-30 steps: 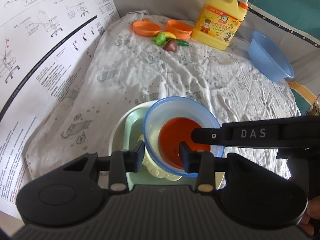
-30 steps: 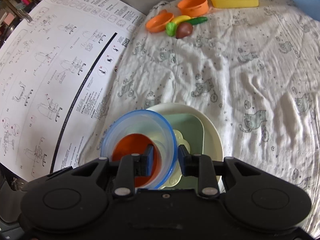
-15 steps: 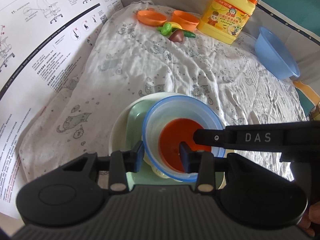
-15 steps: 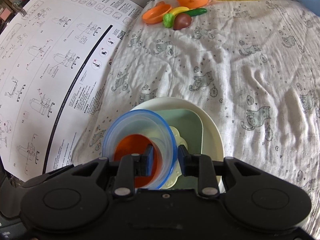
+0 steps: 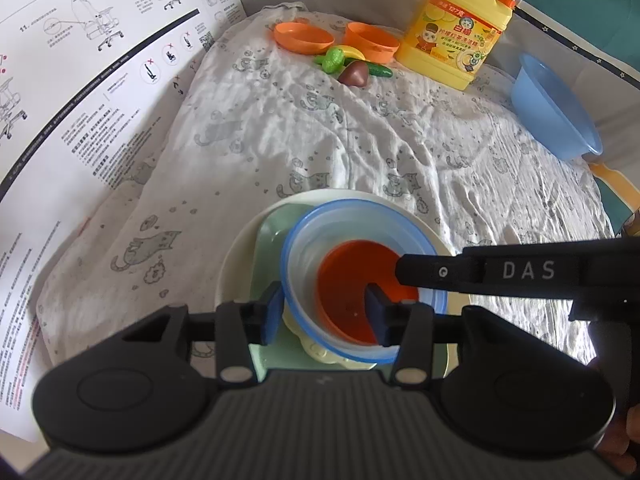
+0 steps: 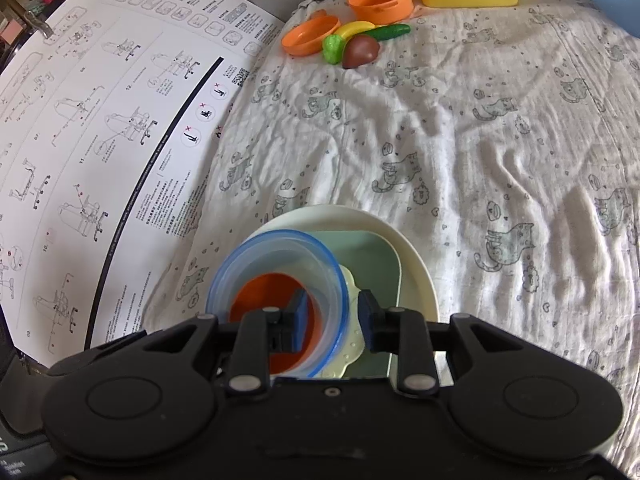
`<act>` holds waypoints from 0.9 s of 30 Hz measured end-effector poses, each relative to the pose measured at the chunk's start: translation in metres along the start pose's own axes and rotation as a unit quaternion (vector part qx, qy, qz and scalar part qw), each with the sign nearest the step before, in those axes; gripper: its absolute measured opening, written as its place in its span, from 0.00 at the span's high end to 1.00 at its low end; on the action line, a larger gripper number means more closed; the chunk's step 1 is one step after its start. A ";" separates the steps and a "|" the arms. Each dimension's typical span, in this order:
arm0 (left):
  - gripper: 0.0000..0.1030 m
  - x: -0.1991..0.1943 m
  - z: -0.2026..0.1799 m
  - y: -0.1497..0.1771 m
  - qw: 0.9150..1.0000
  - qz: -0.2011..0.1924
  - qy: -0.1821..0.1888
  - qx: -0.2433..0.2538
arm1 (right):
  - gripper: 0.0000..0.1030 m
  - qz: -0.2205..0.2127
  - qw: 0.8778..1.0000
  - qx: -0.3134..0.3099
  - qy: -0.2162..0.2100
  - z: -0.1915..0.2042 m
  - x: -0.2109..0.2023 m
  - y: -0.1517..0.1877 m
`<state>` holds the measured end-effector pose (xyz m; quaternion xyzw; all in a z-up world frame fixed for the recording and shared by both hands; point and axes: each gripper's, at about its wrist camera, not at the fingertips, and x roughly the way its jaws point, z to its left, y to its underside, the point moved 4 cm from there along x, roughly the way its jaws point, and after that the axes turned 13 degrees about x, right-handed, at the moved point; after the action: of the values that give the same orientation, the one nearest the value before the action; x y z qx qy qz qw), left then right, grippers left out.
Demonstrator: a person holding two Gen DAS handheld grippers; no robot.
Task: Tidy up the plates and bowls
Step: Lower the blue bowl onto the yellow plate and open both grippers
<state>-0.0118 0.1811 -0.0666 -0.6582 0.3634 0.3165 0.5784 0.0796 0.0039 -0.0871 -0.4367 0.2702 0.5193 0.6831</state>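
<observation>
Left wrist view puts your left gripper (image 5: 322, 314) astride the near-left wall of the clear round plastic bowl with a blue rim (image 5: 362, 276): one pad outside, one inside over the orange bottom. Its jaws have just been opening, and a gap shows at the inner pad, so it no longer pinches the wall. Your right gripper (image 6: 334, 322) straddles the bowl's right wall in its own view, one pad inside, one outside, the pads loosely spread with space on both sides of the wall. The bowl sits on a small pale yellow scalloped dish (image 6: 354, 346), which lies in a mint-green square plate (image 6: 376, 256), which rests on a cream round plate (image 6: 416, 264), all at the near edge of the white cat-print cloth (image 6: 460, 140). At the far edge lie two orange plastic dishes (image 5: 304, 37), toy vegetables (image 5: 352, 68) and a yellow detergent jug (image 5: 456, 28); a blue plastic basin (image 5: 552, 112) stands far right, a printed instruction sheet (image 5: 80, 92) on the left
</observation>
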 end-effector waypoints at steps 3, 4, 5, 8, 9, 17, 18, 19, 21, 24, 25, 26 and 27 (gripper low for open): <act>0.51 -0.001 -0.002 -0.001 1.000 -0.003 -0.003 0.004 | 0.72 -0.004 1.000 0.002 -0.001 -0.002 -0.005 0.000; 0.49 -0.002 -0.003 -0.001 1.000 -0.005 -0.004 0.006 | 0.72 -0.007 1.000 0.001 -0.002 -0.002 -0.007 0.000; 0.45 -0.004 -0.004 -0.001 1.000 -0.009 -0.006 0.010 | 0.72 -0.010 1.000 -0.001 -0.002 -0.002 -0.009 0.000; 0.25 -0.013 -0.007 0.000 0.999 -0.029 -0.018 0.021 | 0.69 -0.021 1.000 -0.005 -0.004 -0.001 -0.019 0.000; 0.15 -0.018 -0.009 0.000 0.999 -0.038 -0.025 0.026 | 0.66 -0.025 1.000 -0.006 -0.006 -0.001 -0.023 0.000; 0.00 -0.049 -0.018 0.002 0.993 -0.088 -0.055 0.061 | 0.08 -0.090 0.995 -0.043 -0.010 -0.003 -0.069 0.004; 0.00 -0.051 -0.019 0.003 0.992 -0.089 -0.055 0.065 | 0.05 -0.096 0.994 -0.046 -0.011 -0.005 -0.075 0.006; 0.00 -0.054 -0.021 0.005 0.992 -0.090 -0.055 0.069 | 0.03 -0.102 0.993 -0.049 -0.010 -0.007 -0.080 0.008; 0.00 -0.058 -0.025 0.010 0.991 -0.092 -0.056 0.078 | 0.00 -0.114 0.992 -0.057 -0.006 -0.010 -0.091 0.013; 0.00 -0.066 -0.032 0.017 0.989 -0.099 -0.060 0.093 | 0.00 -0.129 0.989 -0.068 0.003 -0.017 -0.107 0.024; 0.00 -0.070 -0.035 0.019 0.988 -0.103 -0.062 0.099 | 0.00 -0.132 0.989 -0.073 0.005 -0.018 -0.111 0.028; 0.00 -0.073 -0.036 0.022 0.987 -0.108 -0.065 0.102 | 0.00 -0.136 0.988 -0.077 0.008 -0.020 -0.116 0.032; 0.00 -0.077 -0.038 0.024 0.986 -0.112 -0.067 0.105 | 0.00 -0.140 0.987 -0.081 0.012 -0.022 -0.121 0.037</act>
<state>-0.0737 0.1510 -0.0096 -0.6074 0.2789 0.2533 0.6993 0.0089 -0.0698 -0.0099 -0.5304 0.1710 0.4336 0.7082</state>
